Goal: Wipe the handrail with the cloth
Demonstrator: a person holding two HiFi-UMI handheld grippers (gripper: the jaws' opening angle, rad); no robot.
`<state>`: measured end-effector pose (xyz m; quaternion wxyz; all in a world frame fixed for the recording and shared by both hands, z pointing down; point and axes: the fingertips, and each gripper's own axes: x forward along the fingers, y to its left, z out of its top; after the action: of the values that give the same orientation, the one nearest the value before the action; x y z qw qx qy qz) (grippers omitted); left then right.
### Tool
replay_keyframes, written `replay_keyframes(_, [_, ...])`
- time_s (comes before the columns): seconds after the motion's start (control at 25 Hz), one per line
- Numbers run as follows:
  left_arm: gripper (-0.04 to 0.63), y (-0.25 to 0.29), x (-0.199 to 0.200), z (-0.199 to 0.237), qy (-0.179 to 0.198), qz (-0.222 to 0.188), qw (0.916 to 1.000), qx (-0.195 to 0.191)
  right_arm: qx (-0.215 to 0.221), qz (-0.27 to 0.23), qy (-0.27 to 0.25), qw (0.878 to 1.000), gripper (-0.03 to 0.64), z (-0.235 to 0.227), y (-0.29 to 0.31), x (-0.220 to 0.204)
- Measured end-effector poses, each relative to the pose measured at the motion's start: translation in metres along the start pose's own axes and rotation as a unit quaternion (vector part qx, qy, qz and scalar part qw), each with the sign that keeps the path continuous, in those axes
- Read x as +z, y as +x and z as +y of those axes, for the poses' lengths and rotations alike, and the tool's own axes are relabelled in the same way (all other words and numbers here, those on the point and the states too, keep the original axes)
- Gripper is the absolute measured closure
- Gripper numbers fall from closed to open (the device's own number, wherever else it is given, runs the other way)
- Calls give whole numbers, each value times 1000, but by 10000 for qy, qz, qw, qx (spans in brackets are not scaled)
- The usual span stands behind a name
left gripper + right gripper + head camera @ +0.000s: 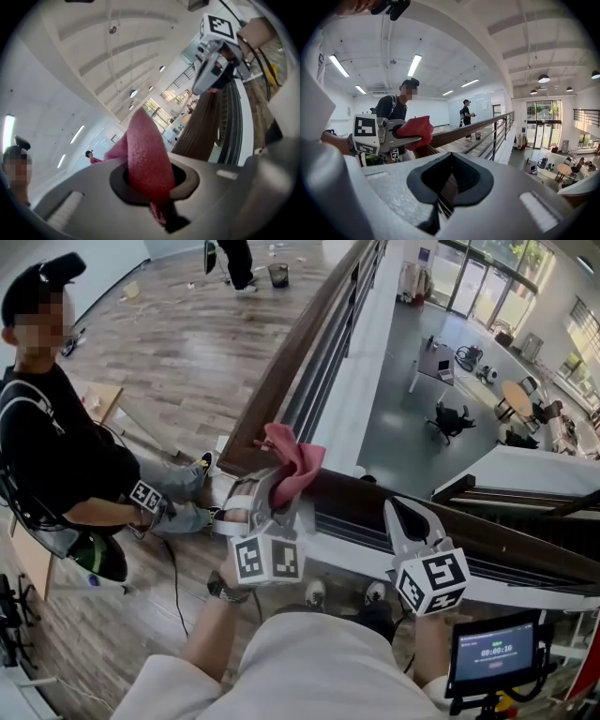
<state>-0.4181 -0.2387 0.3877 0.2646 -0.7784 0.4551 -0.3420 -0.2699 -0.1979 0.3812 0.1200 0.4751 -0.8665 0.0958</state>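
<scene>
A brown wooden handrail (291, 362) runs down from the top to a corner, then off to the right. The pink cloth (292, 461) is draped over that corner, and my left gripper (281, 486) is shut on it. In the left gripper view the cloth (145, 154) bulges out between the jaws, beside the handrail (201, 126). My right gripper (405, 512) sits over the rail's right stretch with its jaws together and nothing held. From the right gripper (450, 183) I see the cloth (415, 131) and the handrail (473, 126) leading away.
A person (56, 446) sits on the wooden floor at the left, close to the rail corner. Another person (239, 263) stands far off beside a bin (278, 275). Beyond the railing bars (328, 352) is a drop to a lower floor with tables (436, 362). A small screen (492, 652) is at lower right.
</scene>
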Motion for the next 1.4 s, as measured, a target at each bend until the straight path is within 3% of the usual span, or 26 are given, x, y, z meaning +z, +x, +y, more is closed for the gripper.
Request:
replay_keyframes(0.32, [551,11,-6,-19,291,55,9989,-364,-16,2,68,10000,614,-3,-1,-2])
replay_keyframes(0.84, [545,14,-9,-34,100,80,9974,-705,-34,34,86,10000,614,-4,-3,-7])
replay_keyframes(0.96, [541,14,-10,-35,-59,59,9967,-802,-16,46,90,9999,614,-3,-2,-8])
replay_keyframes(1.16, [552,13,-6,-32,-914,-41,9925,-807,-15,73,180,9998,614,-4,-2,-10])
replay_keyframes(1.4, [560,18,-14,-35,-1180,-27,9906,-694,33,71,263,9996,614,-5,1,-10])
